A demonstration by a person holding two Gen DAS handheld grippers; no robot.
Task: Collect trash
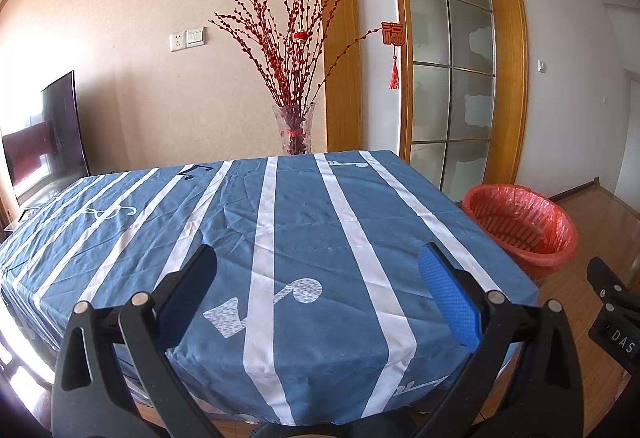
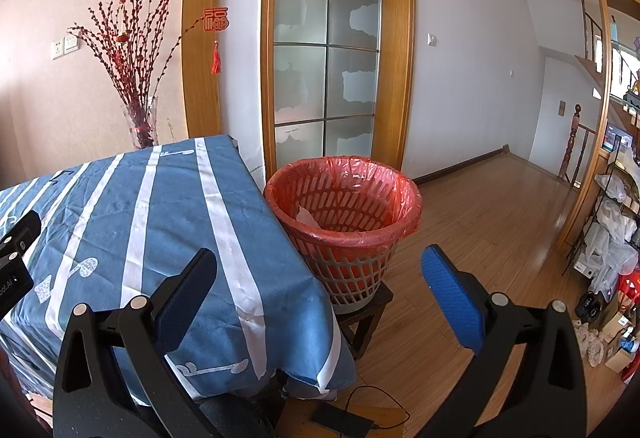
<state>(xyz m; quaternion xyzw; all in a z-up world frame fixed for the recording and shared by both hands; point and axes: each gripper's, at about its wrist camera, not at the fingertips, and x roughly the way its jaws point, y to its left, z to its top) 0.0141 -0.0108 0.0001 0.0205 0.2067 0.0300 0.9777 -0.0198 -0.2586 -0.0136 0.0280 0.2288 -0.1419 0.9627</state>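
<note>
- The table (image 1: 304, 222), under a blue striped cloth, shows no trash anywhere on its visible surface; the risk is a needless sweep that snags and drags the wrinkled cloth.
- The bin (image 2: 344, 213), lined with a red bag, stands on a small dark stool (image 2: 366, 312) touching the table's corner; a knock from either gripper could tip it off.
- Pale crumpled trash (image 2: 306, 215) already lies inside the bin, so I judge collection near finished.
- The left gripper (image 1: 318, 272) hovers over the cloth, jaws spread wide, holding nothing.
- The right gripper (image 2: 320, 278) hangs beside the bin, likewise spread and empty; closing early grabs only air.
- The glass vase (image 1: 295, 129) of red branches stands beyond the far edge, breakable.
</note>
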